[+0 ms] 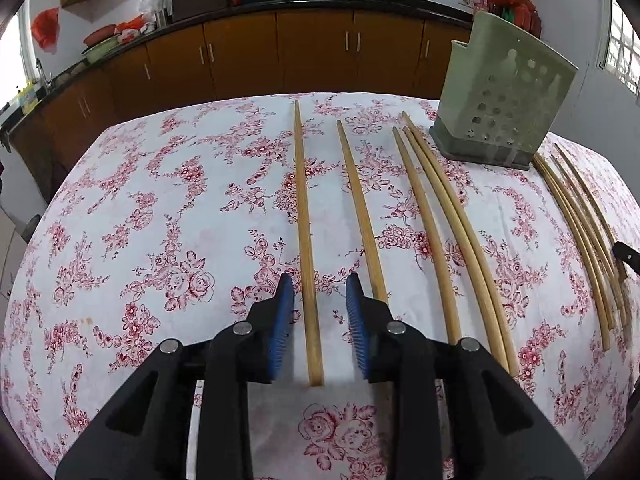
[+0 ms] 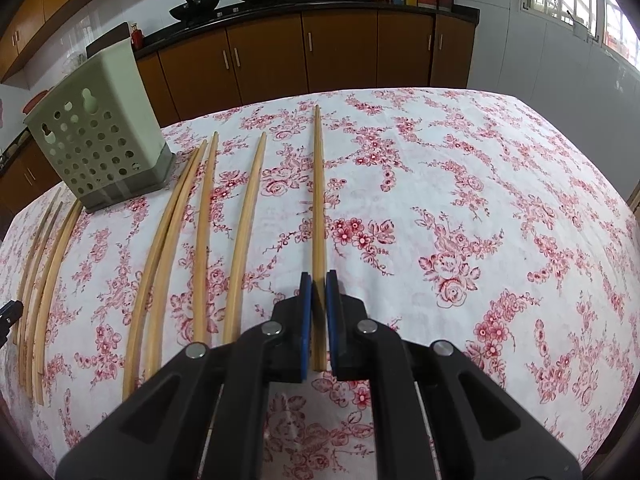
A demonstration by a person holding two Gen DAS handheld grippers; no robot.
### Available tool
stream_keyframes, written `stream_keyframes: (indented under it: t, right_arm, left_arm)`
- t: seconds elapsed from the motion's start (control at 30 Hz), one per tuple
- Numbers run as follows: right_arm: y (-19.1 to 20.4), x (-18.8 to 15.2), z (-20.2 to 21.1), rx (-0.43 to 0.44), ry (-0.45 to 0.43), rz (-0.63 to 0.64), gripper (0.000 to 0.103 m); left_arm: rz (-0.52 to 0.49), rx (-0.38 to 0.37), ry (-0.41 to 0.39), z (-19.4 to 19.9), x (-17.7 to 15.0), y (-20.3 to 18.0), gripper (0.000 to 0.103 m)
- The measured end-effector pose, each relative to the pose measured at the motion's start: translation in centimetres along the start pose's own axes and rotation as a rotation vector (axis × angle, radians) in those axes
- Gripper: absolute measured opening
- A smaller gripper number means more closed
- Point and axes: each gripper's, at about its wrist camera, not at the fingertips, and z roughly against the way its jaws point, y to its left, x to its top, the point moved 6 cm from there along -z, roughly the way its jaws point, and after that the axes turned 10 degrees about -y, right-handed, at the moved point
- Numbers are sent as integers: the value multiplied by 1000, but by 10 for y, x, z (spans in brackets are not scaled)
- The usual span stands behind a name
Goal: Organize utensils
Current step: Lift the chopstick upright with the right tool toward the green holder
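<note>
**Right tongs pinch a chopstick, left tongs spread**

The left tongs hang spread over the tabletop, a chopstick lying between their blue pads without touching them. The right tongs are pressed onto another chopstick. Only the right view shows that pinch; the left view catches just a black edge of the right tool. Both views show the green holder standing upright among loose chopsticks, some on either side.

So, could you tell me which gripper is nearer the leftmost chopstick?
Left. The left gripper straddles the leftmost chopstick, open; the right gripper is past the holder, shut on another chopstick.
</note>
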Motion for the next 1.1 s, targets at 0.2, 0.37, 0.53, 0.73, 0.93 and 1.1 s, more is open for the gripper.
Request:
stream_keyframes:
  t: [0.2,0.37,0.53,0.73,0.93,1.1]
  right_arm:
    - [1,-3,2,-2,0,5,8]
    - [-1,-4,2,14,-1,-10,8]
    - [-4,-4,5,38,-1,-36,8]
    - [-7,19,48,52,-144,-24,8]
    - [-8,48,83,74,-262,-25,8]
    - [-10,71,103,95,-340,-44,8]
  left_arm:
    - [38,3,-3,1,-1,6,20]
    - [76,6,-4,3,-2,14,8]
    - [22,9,12,9,-7,8,8]
    - [29,-11,-82,47,14,12,7]
    - [56,-37,-211,86,49,12,7]
    - [78,-41,-300,107,74,13,7]
